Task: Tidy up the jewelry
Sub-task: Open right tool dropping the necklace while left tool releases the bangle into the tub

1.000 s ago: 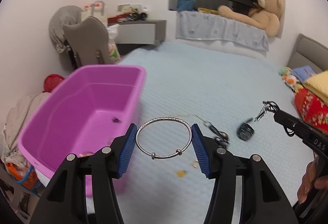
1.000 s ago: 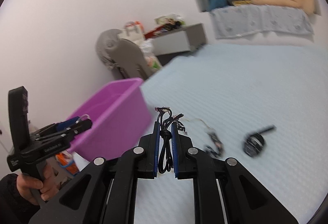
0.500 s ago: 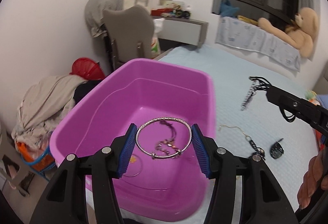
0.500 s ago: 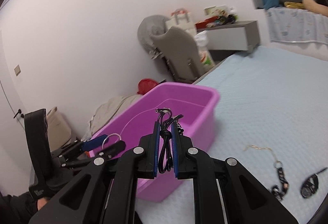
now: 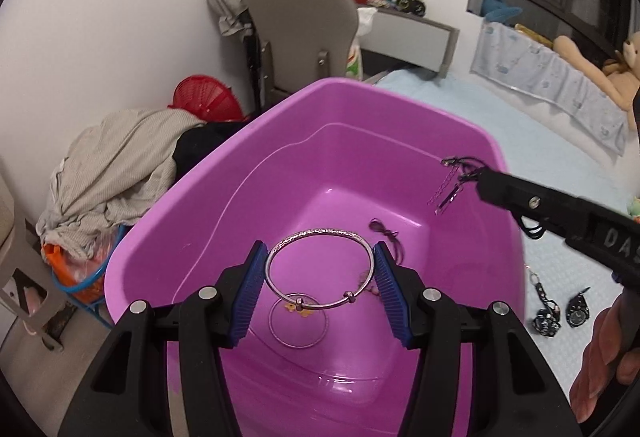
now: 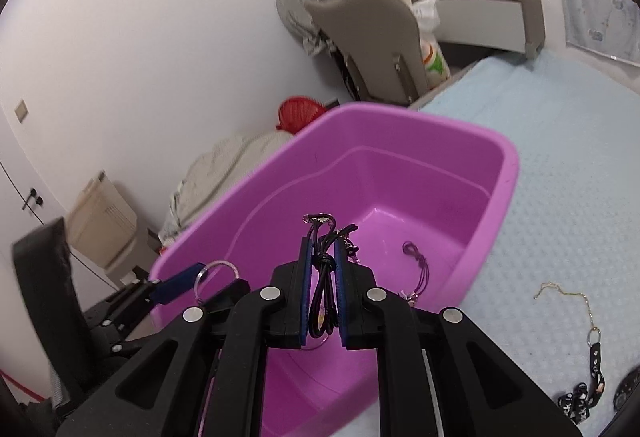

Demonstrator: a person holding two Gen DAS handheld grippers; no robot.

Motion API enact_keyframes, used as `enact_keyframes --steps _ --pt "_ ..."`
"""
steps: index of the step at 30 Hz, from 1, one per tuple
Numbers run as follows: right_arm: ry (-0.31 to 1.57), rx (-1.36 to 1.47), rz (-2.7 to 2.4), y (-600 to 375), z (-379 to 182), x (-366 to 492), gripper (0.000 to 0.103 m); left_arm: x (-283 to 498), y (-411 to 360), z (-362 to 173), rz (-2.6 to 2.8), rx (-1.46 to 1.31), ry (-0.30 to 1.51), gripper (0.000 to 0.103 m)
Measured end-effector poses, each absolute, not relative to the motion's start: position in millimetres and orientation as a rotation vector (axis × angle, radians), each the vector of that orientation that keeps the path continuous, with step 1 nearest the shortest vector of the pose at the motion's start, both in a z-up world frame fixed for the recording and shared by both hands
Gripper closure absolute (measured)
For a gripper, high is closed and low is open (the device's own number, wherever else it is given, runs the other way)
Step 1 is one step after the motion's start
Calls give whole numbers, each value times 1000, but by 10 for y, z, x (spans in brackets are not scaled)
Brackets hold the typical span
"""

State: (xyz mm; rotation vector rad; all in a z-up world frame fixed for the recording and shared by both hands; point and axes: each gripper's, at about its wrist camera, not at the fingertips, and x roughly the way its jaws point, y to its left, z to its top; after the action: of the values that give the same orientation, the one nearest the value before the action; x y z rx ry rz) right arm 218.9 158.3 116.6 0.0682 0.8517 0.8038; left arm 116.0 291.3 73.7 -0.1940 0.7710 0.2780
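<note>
I am holding a silver bangle (image 5: 320, 267) in my left gripper (image 5: 320, 273); its jaws are clamped on the two sides of the ring, and the bangle is hanging flat above the inside of the pink tub (image 5: 400, 109). My right gripper (image 6: 323, 277) is gripping a black cord necklace (image 6: 322, 293) with the jaws almost together, and a small fringed pendant (image 5: 448, 191) is dangling from it over the right part of the tub. On the tub floor another thin ring (image 5: 298, 325) is lying beside a small yellow piece (image 5: 298, 311), and a dark purple cord (image 6: 416, 261) is lying further in. The tub is sitting on the corner of the bed (image 6: 560, 197). On the bed, to the right of the tub, a gold chain (image 6: 560, 291), a black strap (image 6: 592, 369) and a watch (image 5: 578, 311) are lying.
</note>
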Motion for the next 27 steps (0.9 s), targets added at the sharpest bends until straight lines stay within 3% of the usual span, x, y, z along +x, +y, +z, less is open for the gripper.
enact_keyframes --steps 7,8,9,10,11,14,27 --pt "905 36 765 1733 954 2288 91 1194 3080 635 326 -240 802 49" --pt "910 28 755 1741 941 2300 84 1194 3102 619 335 -245 811 45" --pt "911 23 748 1740 933 2307 78 1200 3122 609 346 -248 820 31" --pt "908 16 739 1736 934 2301 67 1194 3150 606 364 -254 824 22" --pt "902 13 736 1728 939 2281 61 1166 3169 607 373 -257 818 16" --pt "878 7 718 1689 983 2252 53 1104 3184 637 397 -250 800 14" --pt "802 76 682 1265 1103 1863 50 820 3019 770 398 -235 749 14"
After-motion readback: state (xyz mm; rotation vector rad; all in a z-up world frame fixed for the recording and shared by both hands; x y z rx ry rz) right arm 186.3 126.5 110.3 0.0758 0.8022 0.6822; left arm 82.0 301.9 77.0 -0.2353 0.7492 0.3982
